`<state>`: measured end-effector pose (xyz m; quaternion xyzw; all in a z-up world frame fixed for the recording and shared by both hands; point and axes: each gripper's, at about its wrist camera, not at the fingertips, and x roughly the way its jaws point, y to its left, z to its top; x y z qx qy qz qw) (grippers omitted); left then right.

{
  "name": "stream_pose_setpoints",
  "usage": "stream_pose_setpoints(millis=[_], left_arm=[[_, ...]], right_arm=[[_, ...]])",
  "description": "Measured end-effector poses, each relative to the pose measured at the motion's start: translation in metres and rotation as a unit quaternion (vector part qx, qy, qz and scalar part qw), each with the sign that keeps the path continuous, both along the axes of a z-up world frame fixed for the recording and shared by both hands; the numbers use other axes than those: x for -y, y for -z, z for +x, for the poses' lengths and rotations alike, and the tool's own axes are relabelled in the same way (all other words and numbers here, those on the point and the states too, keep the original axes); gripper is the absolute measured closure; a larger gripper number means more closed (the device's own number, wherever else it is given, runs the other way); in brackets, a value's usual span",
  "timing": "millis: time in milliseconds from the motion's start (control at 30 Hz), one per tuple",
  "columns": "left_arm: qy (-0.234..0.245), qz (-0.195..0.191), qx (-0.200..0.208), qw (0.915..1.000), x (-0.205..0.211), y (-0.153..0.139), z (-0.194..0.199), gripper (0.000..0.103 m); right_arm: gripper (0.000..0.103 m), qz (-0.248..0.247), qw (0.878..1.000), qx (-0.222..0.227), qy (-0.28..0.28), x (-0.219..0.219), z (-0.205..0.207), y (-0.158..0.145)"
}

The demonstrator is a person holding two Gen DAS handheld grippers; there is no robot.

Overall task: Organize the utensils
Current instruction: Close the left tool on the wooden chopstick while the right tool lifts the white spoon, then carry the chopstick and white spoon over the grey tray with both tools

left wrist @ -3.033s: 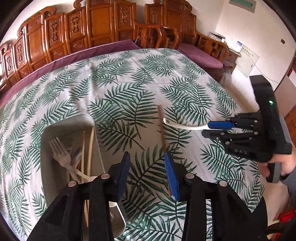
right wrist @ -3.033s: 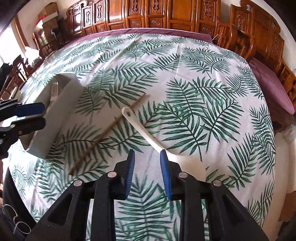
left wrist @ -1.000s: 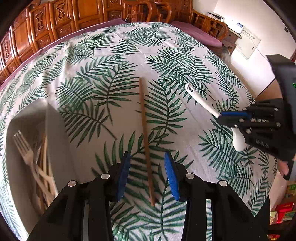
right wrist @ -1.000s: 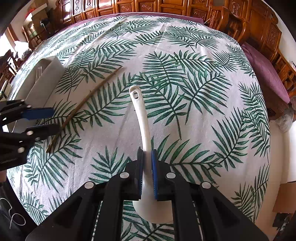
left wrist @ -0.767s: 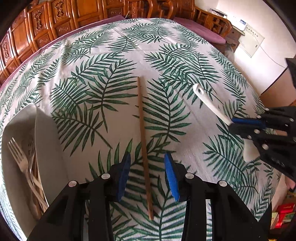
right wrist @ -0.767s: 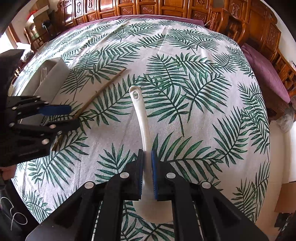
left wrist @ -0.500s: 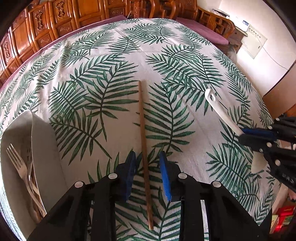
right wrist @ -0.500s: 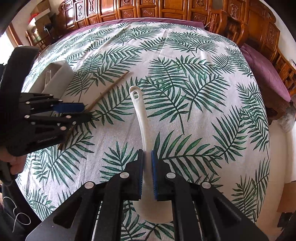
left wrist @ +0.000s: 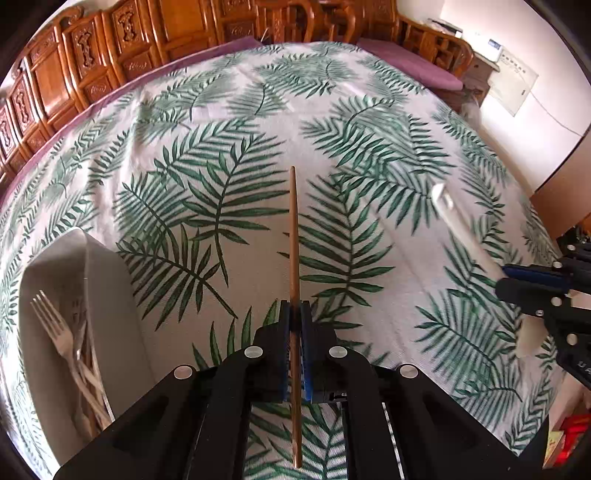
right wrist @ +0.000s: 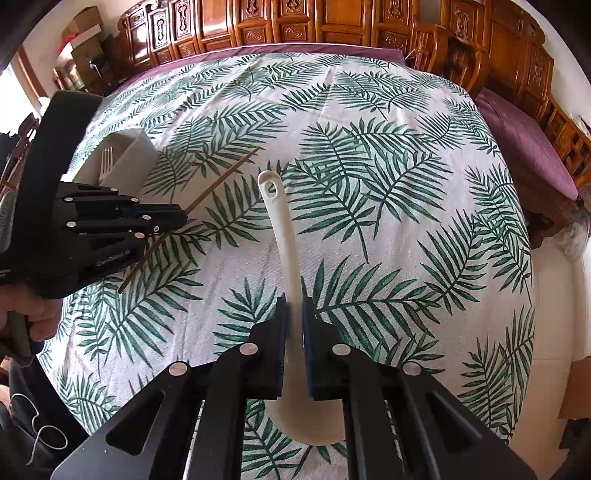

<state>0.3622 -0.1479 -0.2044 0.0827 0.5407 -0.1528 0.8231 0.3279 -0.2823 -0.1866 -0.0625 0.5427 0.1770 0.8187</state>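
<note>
My left gripper [left wrist: 295, 306] is closing its jaws onto a thin brown chopstick [left wrist: 293, 229], and the blue pads press on its shaft. The stick runs on past the fingertips and back under the gripper. In the right wrist view the same gripper [right wrist: 184, 219] grips the chopstick [right wrist: 221, 184] at the left. My right gripper [right wrist: 291, 299] is shut on a white spoon [right wrist: 280, 229] just above its bowl, handle pointing away. From the left wrist view, the right gripper [left wrist: 504, 277] and the blurred spoon handle [left wrist: 454, 214] sit at the right edge.
A grey utensil tray [left wrist: 107, 295] stands at the left with forks [left wrist: 55, 325] and pale sticks inside. The leaf-print tablecloth [right wrist: 369, 110] covers a round table. Carved wooden chairs [right wrist: 332, 26] ring its far side. A hand [right wrist: 37, 317] holds the left gripper.
The left gripper's jaws came together onto the chopstick, which lay loose between them a second ago. The right gripper keeps the white spoon and has drifted a little rightward in the left wrist view.
</note>
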Motion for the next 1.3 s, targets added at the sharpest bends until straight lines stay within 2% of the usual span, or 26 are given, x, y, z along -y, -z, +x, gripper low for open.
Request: stream_pose_setpoints(millis=[400,833,1300], left_arm=[[-0.004,-0.033,0.042,0.9986,-0.017,-0.052,-0.025,0.098],[-0.009,-0.039,0.1,0.9942,-0.048,-0.103,-0.06,0.098],[-0.052,-0.049,0.11,0.9913,-0.109,-0.115,-0.074,0.098]], right_arm=[[0.093,0.002,1.0,0.024,-0.004,-0.016,-0.013,-0.028],[0.093,-0.003,0.999,0.046,-0.015,-0.041,-0.034,-0.056],[0.093,-0.001,0.998,0.054,-0.036,-0.08,-0.04,-0.066]])
